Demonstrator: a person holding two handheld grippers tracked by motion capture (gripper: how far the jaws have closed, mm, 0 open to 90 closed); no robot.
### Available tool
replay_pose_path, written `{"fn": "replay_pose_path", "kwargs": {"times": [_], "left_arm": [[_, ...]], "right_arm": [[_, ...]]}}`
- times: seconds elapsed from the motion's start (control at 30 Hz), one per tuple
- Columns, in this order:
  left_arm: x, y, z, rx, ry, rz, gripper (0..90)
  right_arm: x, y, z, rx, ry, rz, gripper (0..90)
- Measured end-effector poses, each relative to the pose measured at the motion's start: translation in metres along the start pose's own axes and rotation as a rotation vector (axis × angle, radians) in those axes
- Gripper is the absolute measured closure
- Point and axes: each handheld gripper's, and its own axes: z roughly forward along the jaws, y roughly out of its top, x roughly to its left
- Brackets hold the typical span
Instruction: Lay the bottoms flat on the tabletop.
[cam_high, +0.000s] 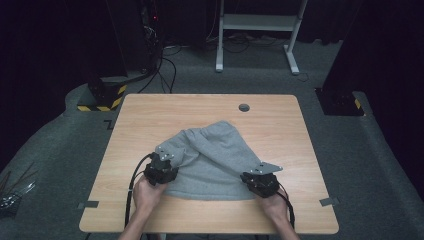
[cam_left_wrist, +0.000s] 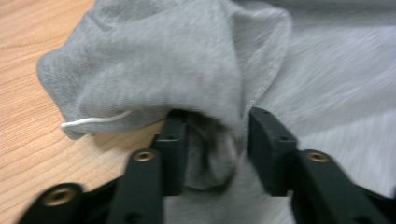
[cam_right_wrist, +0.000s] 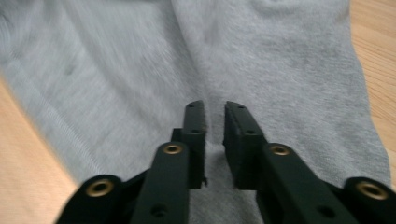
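Left gripper (cam_left_wrist: 212, 140) tips under sweatshirt (cam_left_wrist: 187, 60) fold

Setting: a lab or recording room. Dark walls, grey carpet (cam_high: 360, 150). One wooden bench (cam_high: 270, 115) with a cable hole (cam_high: 244, 107), tape marks (cam_high: 88, 204) at its near corners. Far left: yellow-black hazard-striped base (cam_high: 102, 97), loose cables (cam_high: 167, 65). Far: white frame of another desk (cam_high: 257, 22).

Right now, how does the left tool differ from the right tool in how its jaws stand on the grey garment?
The left tool has its jaws apart with a bunched fold of the garment between them; the right tool has its jaws nearly together, with no fold seen between them. The left works at the garment's edge beside a white cord; the right points over flat cloth. Both are black.
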Motion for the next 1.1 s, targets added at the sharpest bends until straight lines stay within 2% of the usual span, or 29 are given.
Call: {"fn": "replay_pose_path", "kwargs": {"times": [0.13, 0.2, 0.3, 0.37, 0.4, 0.43, 0.47, 0.5, 0.53, 0.6, 0.67, 0.73, 0.8, 0.87, 0.9, 0.93, 0.97, 1.0, 1.03, 1.1], "left_arm": [[-0.011, -0.006, -0.016, -0.033, -0.018, 0.015, 48.8], [-0.017, -0.01, -0.022, -0.044, -0.043, 0.01, 48.6], [-0.026, -0.017, -0.021, -0.032, -0.058, 0.025, 49.3], [-0.029, -0.022, -0.016, -0.012, -0.051, 0.033, 51.3], [-0.03, -0.025, -0.011, -0.015, -0.034, 0.046, 54.3], [-0.03, -0.027, -0.008, -0.01, -0.027, 0.053, 61.0], [-0.03, -0.029, -0.003, 0.004, -0.025, 0.05, 63.8], [-0.028, -0.031, 0.001, 0.019, -0.036, 0.043, 74.1], [-0.027, -0.032, 0.005, 0.031, -0.05, 0.036, 74.1], [-0.026, -0.034, 0.004, 0.023, -0.073, 0.031, 83.3], [-0.031, -0.034, 0.001, 0.041, -0.076, 0.062, 88.3], [-0.036, -0.035, -0.004, 0.052, -0.063, 0.109, 88.6], [-0.038, -0.037, -0.009, 0.022, -0.056, 0.104, 87.1], [-0.035, -0.036, -0.013, -0.015, -0.05, 0.081, 85.3], [-0.032, -0.034, -0.014, -0.028, -0.049, 0.067, 82.4], [-0.03, -0.032, -0.016, -0.039, -0.043, 0.06, 74.1], [-0.028, -0.029, -0.017, -0.047, -0.026, 0.057, 69.6], [-0.026, -0.027, -0.019, -0.058, -0.008, 0.051, 69.6], [-0.024, -0.025, -0.02, -0.067, 0.01, 0.045, 65.3], [-0.017, -0.022, -0.02, -0.076, 0.046, 0.015, 57.9]], "right_arm": [[0.008, 0.0, -0.011, -0.044, 0.032, -0.023, 73.1], [0.013, 0.0, -0.012, -0.043, 0.057, -0.037, 73.1], [0.022, -0.001, -0.005, -0.026, 0.089, -0.057, 72.4], [0.026, -0.003, 0.004, -0.005, 0.099, -0.058, 71.2], [0.027, -0.004, 0.007, 0.005, 0.103, -0.06, 70.9], [0.029, -0.004, 0.012, 0.021, 0.103, -0.063, 70.8], [0.03, -0.005, 0.015, 0.033, 0.1, -0.067, 70.8], [0.032, -0.007, 0.02, 0.049, 0.087, -0.095, 74.6], [0.032, -0.007, 0.02, 0.049, 0.087, -0.095, 74.6], [0.032, -0.008, 0.019, 0.054, 0.113, -0.104, 82.6], [0.034, -0.009, 0.016, 0.068, 0.142, -0.127, 87.1], [0.035, -0.009, 0.015, 0.076, 0.153, -0.133, 87.2], [0.04, -0.011, 0.011, 0.09, 0.19, -0.155, 87.3], [0.041, -0.012, 0.01, 0.094, 0.196, -0.165, 87.3], [0.042, -0.012, 0.009, 0.1, 0.204, -0.17, 87.3], [0.043, -0.011, 0.008, 0.103, 0.217, -0.178, 87.1], [0.043, -0.012, 0.007, 0.091, 0.216, -0.185, 86.6], [0.043, -0.012, 0.007, 0.091, 0.216, -0.185, 86.6], [0.042, -0.012, 0.004, 0.065, 0.207, -0.181, 84.2], [0.032, -0.01, -0.001, -0.013, 0.153, -0.125, 77.4]]}}
